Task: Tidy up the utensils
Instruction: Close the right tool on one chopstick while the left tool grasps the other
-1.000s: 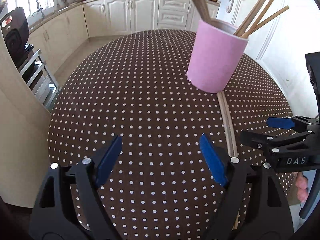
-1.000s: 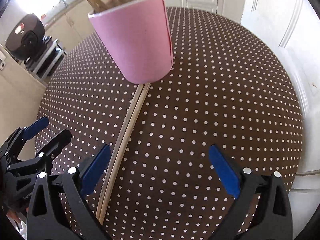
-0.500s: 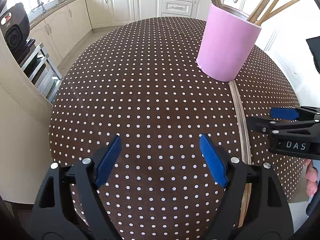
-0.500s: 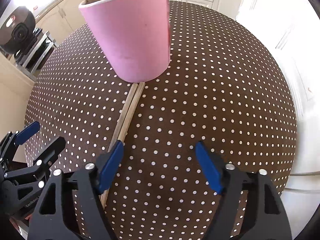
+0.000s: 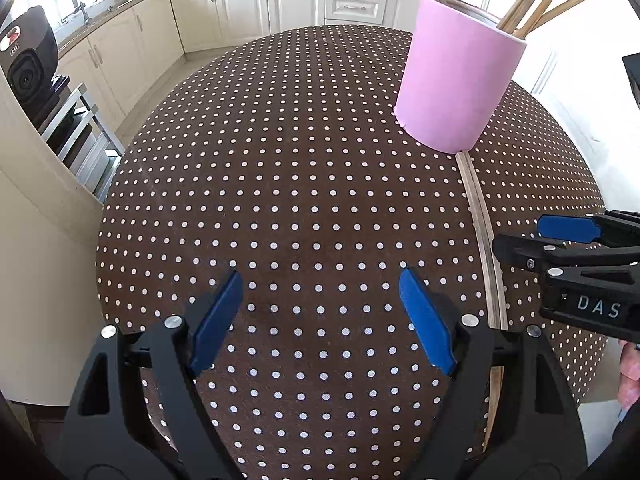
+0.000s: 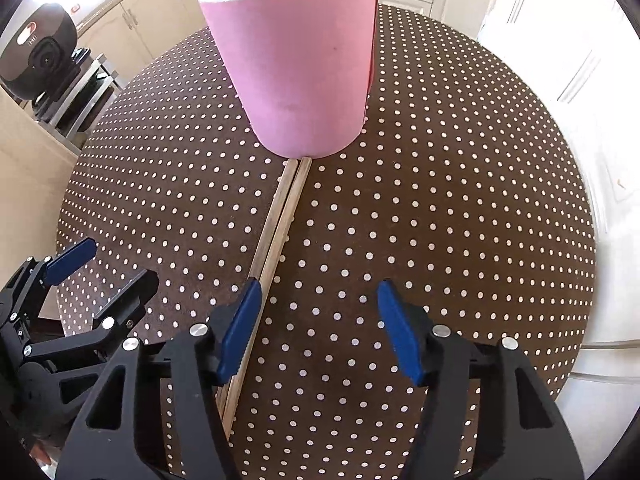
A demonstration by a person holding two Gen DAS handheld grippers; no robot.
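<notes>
Right gripper (image 6: 316, 330), jaws unclenched and just narrowing, straddled nothing; light, stiff, slippery chopsticks (image 6: 280, 232) under its left pad wanted a mid-length pinch.

cup (image 6: 300, 80) on table (image 6: 460, 200); chopsticks (image 6: 280, 232) before it, seemingly touching

Pink cup (image 5: 456, 80), chopsticks (image 5: 482, 232), dotted table (image 5: 280, 184)

Bright kitchen, cream cabinets (image 5: 256, 4)
</notes>
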